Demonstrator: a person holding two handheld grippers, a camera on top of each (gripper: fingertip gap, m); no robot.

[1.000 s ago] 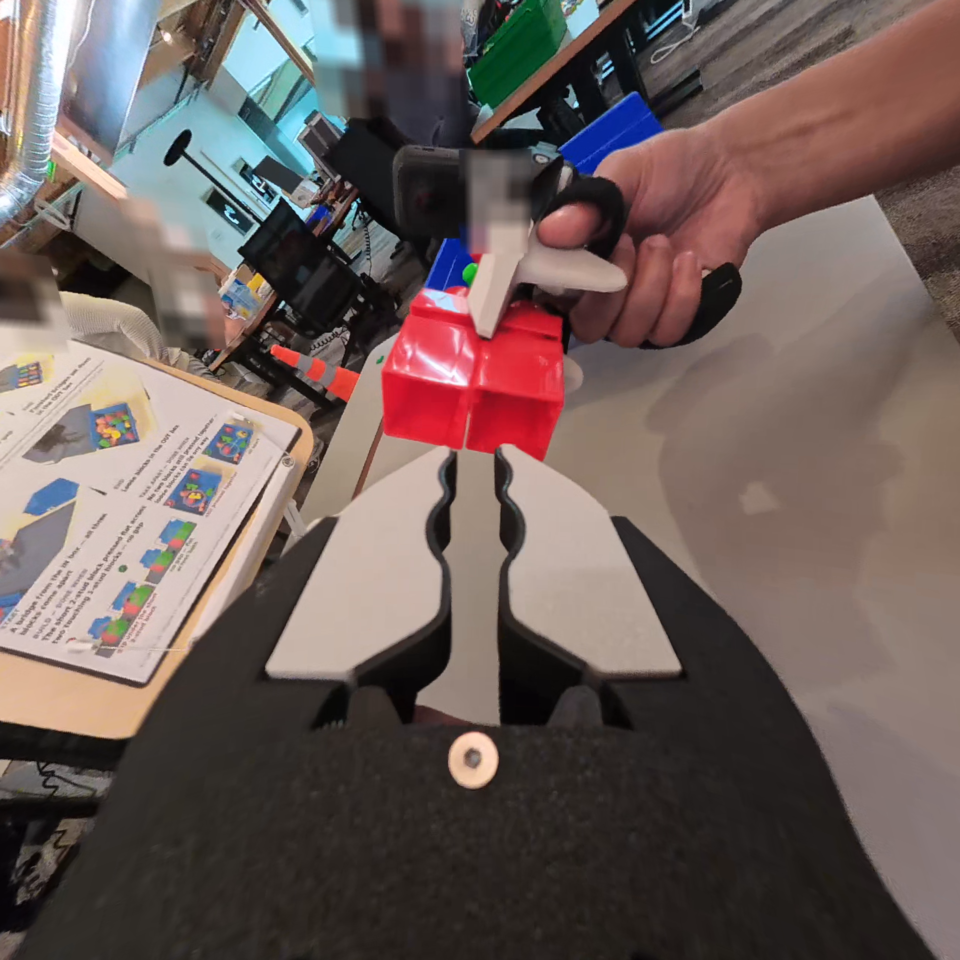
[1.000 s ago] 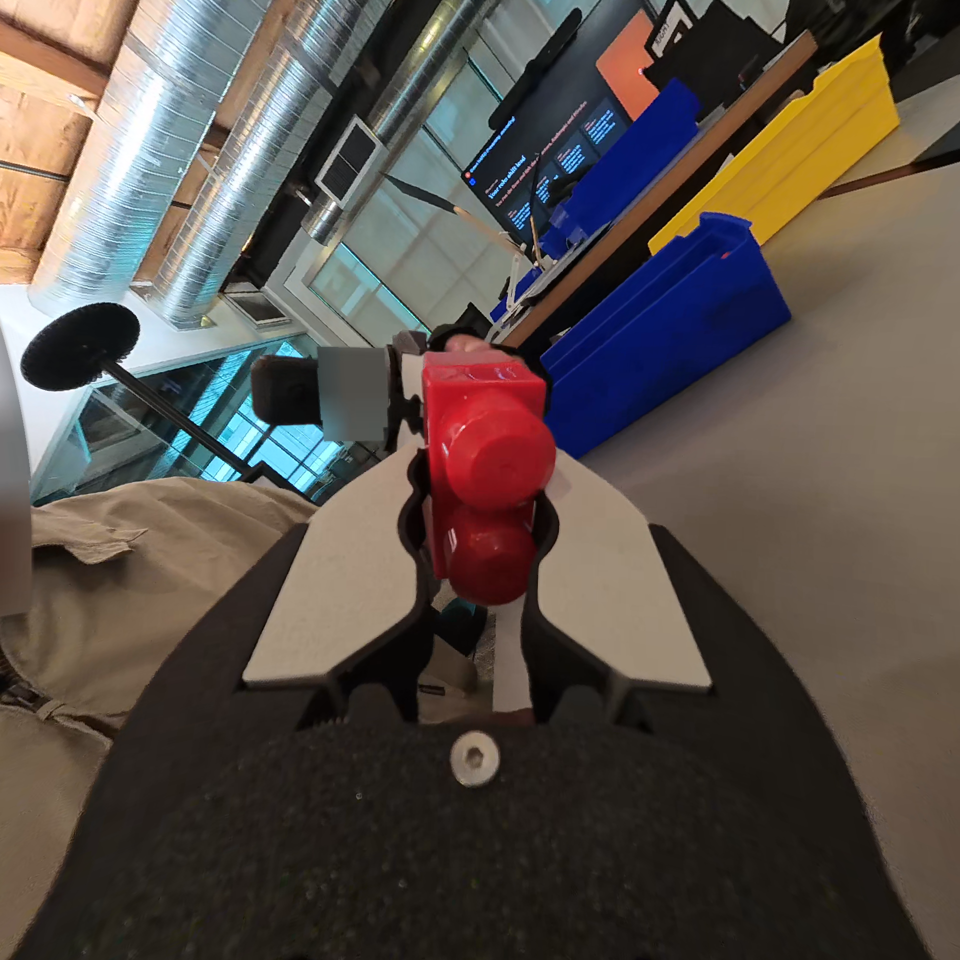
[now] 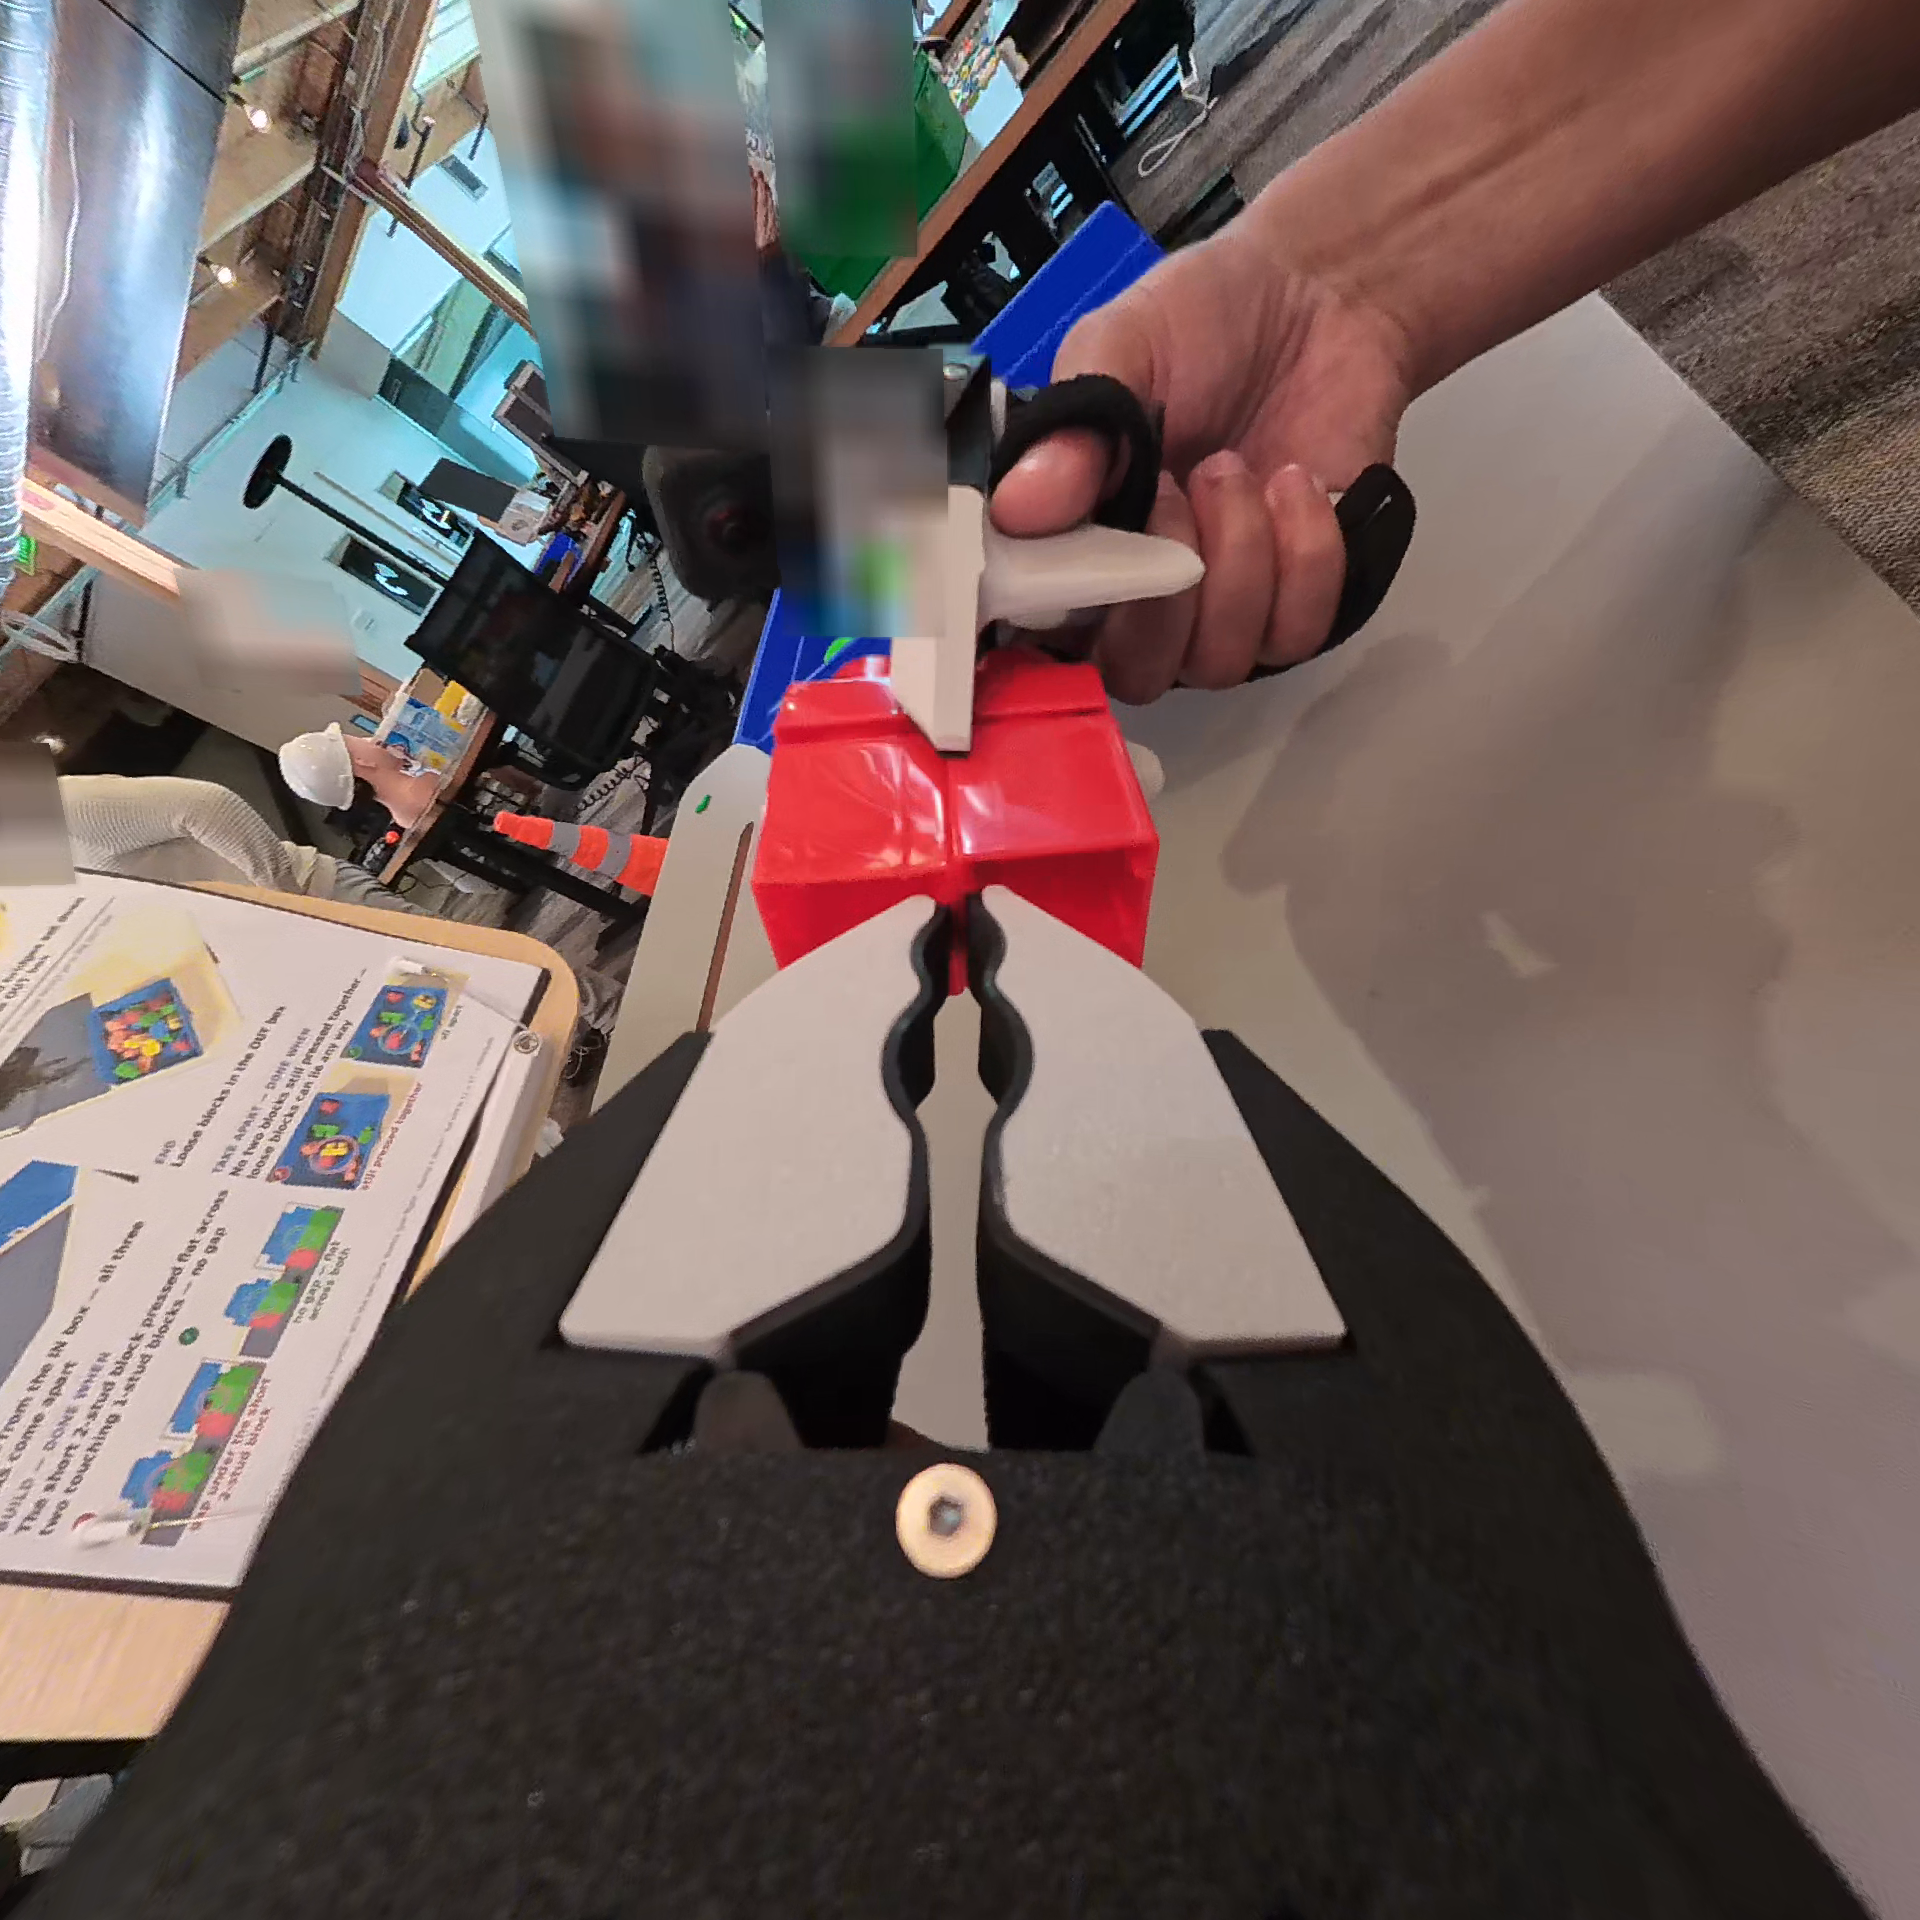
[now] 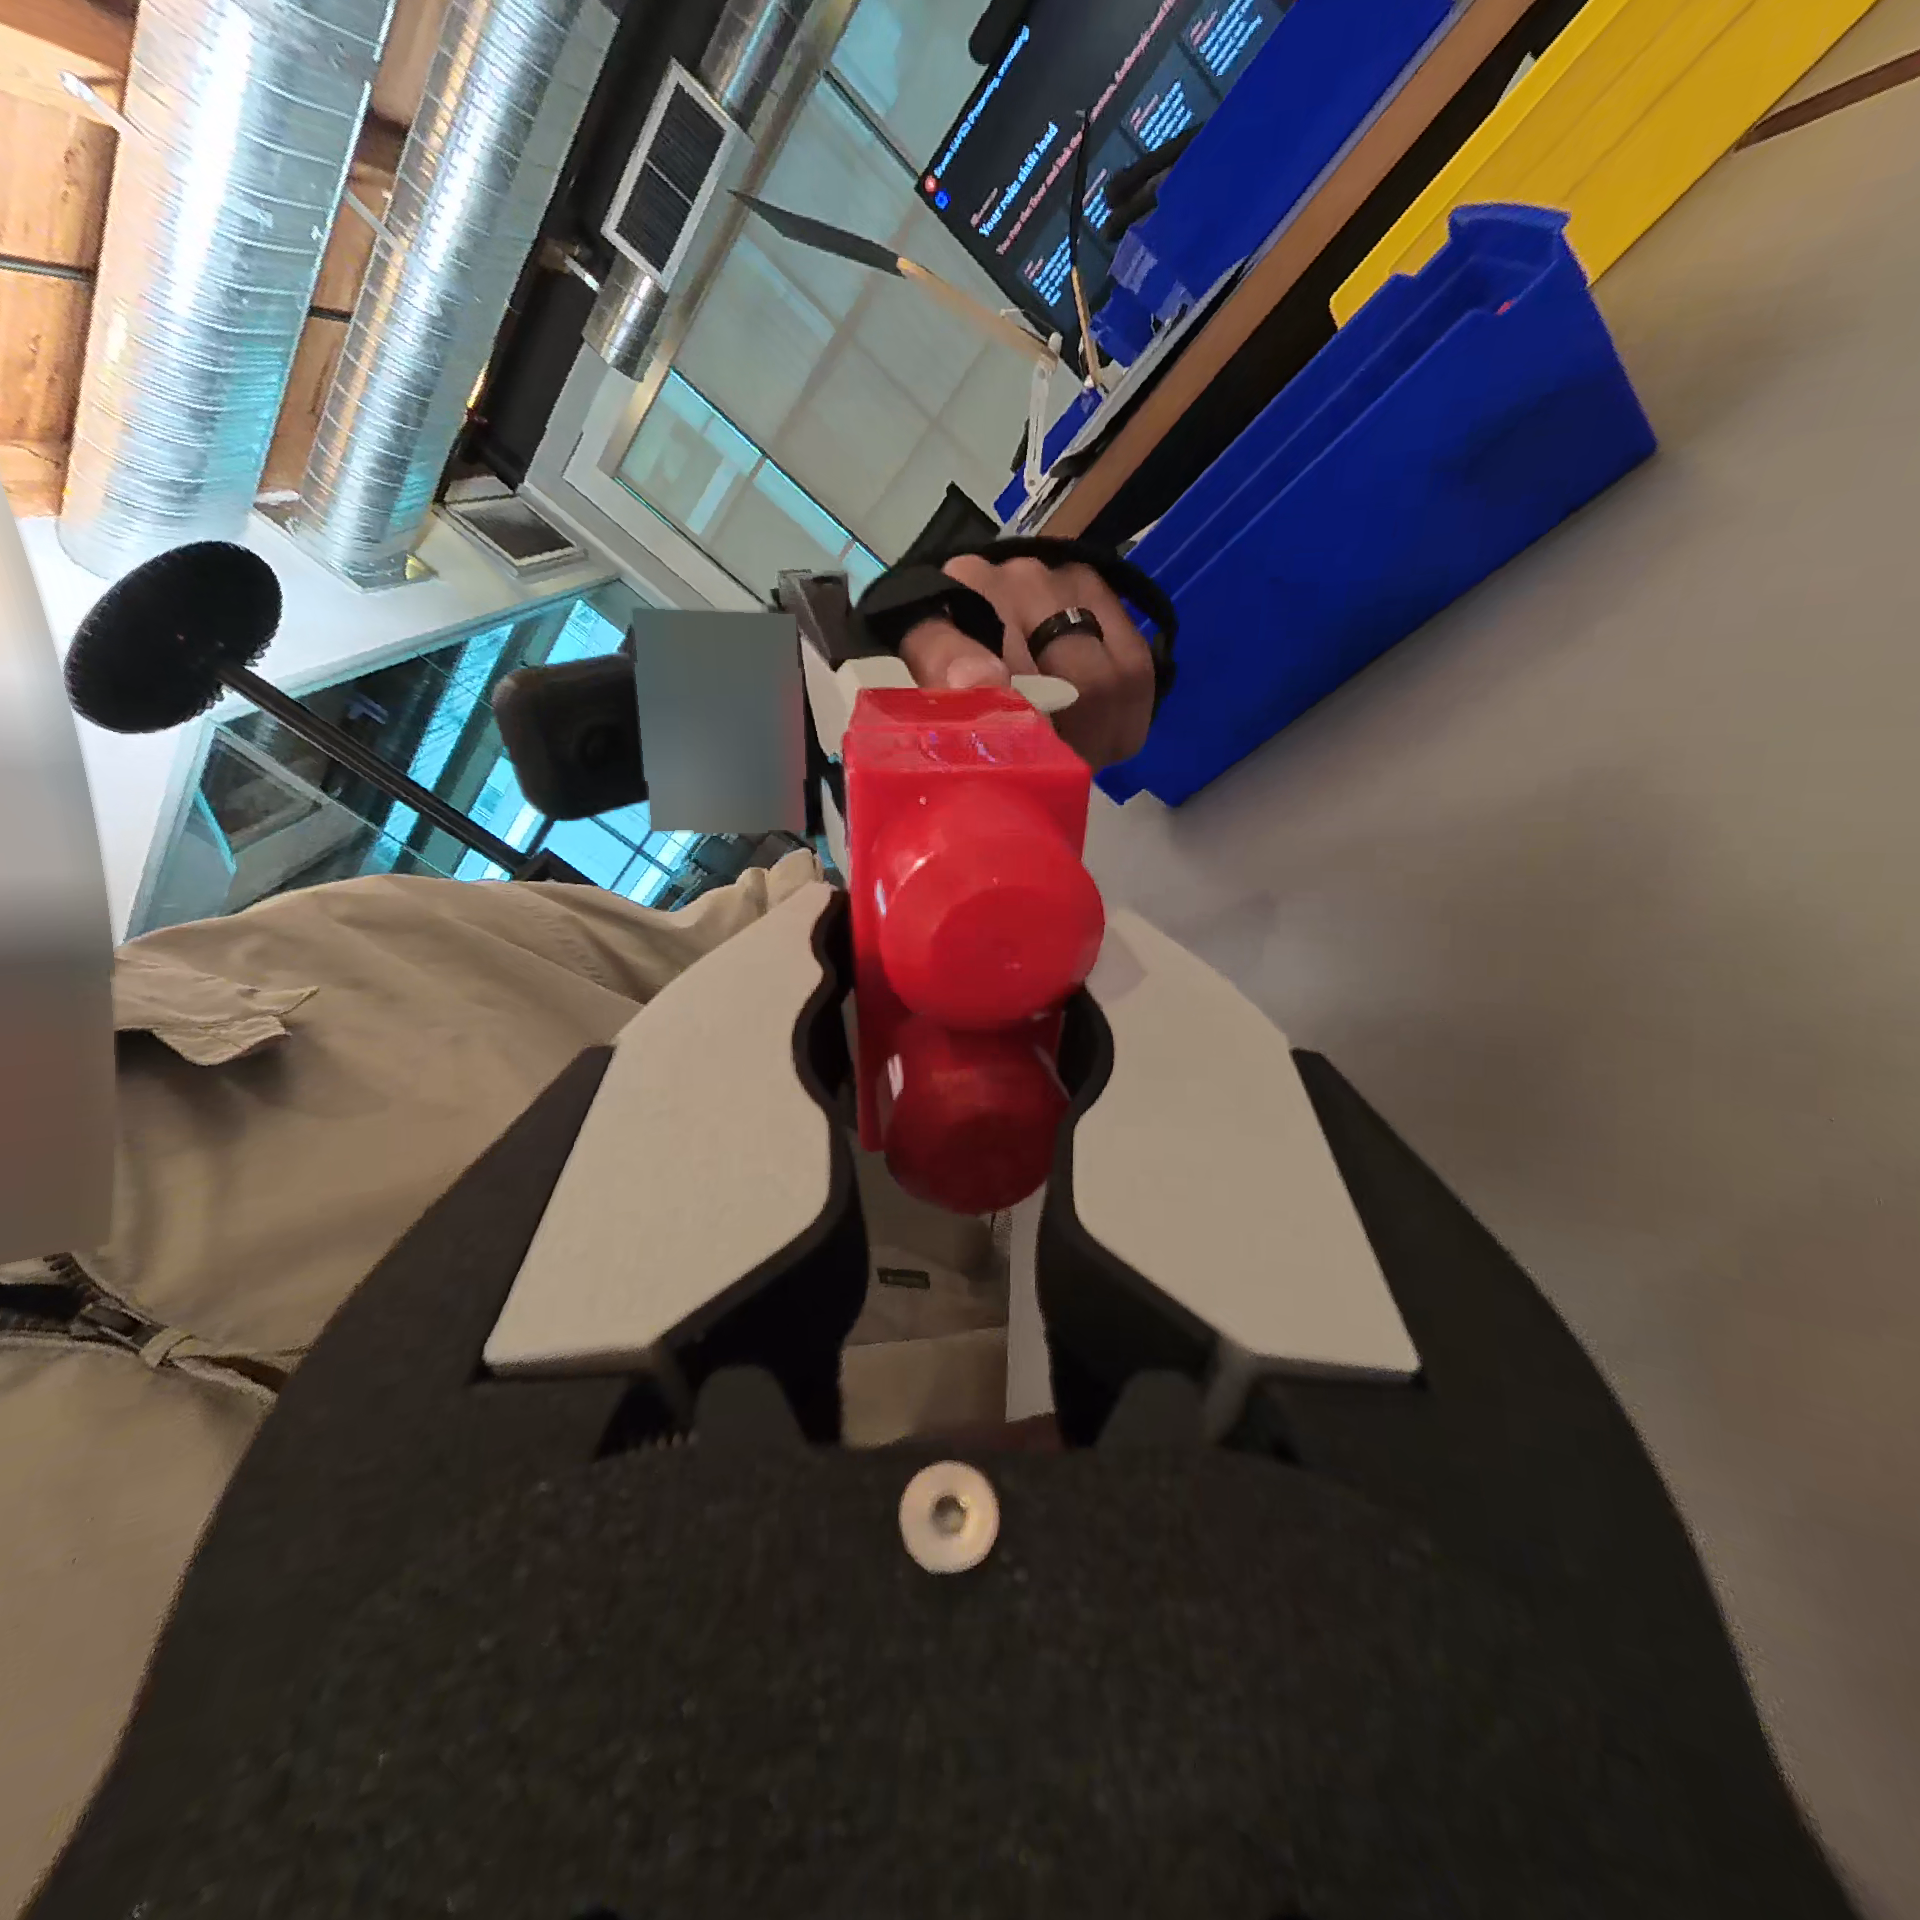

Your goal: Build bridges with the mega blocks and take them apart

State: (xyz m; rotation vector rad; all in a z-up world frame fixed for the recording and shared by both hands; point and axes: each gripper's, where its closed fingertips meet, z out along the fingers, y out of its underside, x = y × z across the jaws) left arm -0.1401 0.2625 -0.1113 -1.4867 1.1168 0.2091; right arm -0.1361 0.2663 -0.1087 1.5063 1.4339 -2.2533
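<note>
Right tool [image 4: 961,1023] clamps red block [image 4: 961,831] between fingers.

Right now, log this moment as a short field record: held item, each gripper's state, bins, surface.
held item: red two-stud block, in the air over the table
right gripper: shut on the block's sides
left gripper: tips nipping the block's open underside
bins: blue bin, yellow bin behind it
surface: grey table
</note>
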